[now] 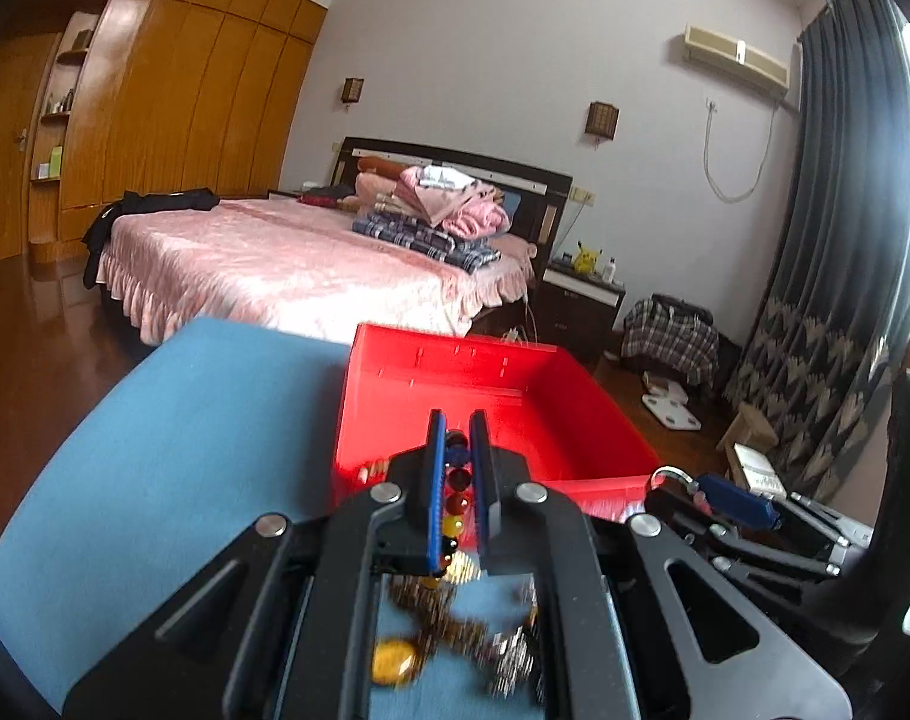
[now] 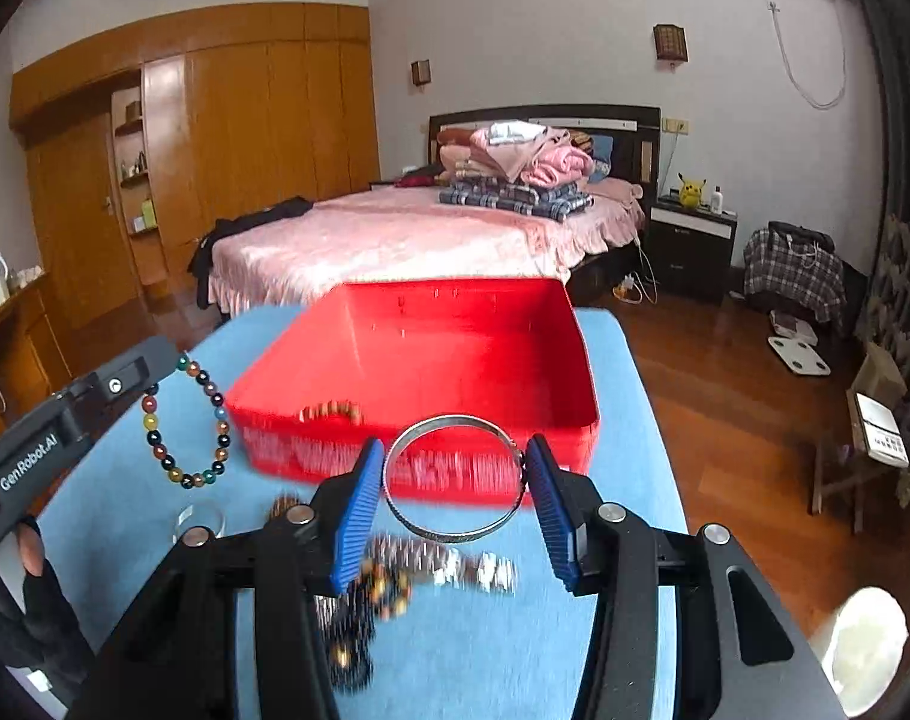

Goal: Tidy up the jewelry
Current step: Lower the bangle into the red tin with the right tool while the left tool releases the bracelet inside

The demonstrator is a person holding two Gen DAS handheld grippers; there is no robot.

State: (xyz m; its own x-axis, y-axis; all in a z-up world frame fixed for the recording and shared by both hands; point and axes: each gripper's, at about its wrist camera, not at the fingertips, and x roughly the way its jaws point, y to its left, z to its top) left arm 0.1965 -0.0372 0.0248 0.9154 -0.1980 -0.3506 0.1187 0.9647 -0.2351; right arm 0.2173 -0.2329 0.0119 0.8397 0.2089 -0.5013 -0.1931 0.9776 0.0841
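- The left gripper (image 1: 458, 429) has its blue fingers (image 1: 435, 468) pinched almost together on a beaded bracelet (image 2: 186, 420). From its own camera the beads (image 1: 458, 501) — red, amber, dark — run in a line down the narrow gap between the pads.
- From the right-hand camera that same bracelet hangs as a full loop of many-coloured beads off the left gripper's tip, above the blue cloth (image 2: 125, 480) and just to the left of the red box.
- The right gripper (image 2: 455, 474) stands part-way open, with a silver bangle (image 2: 455, 477) spanning the space between its blue pads (image 2: 356, 516). The bangle's right edge meets the right pad and its left edge sits at the left pad, so it looks clamped across its width and lifted off the cloth.
- A red open box (image 2: 431, 354) sits on the blue cloth straight ahead of both grippers, close to them. Inside it, near the front wall, lies a short string of brownish beads (image 2: 332, 410); the rest of its floor shows bare red.
- Below the grippers, on the cloth, a loose heap of jewelry (image 2: 395, 576) lies blurred — dark beads, some silver links, and in the left camera an amber oval piece (image 1: 395, 663).
- A clear ring-like piece (image 2: 198, 519) rests on the cloth to the left of that heap.
- A person's hand in a dark fingerless glove (image 2: 32, 576) shows at the lower left of the right camera's view, under the left gripper's body.
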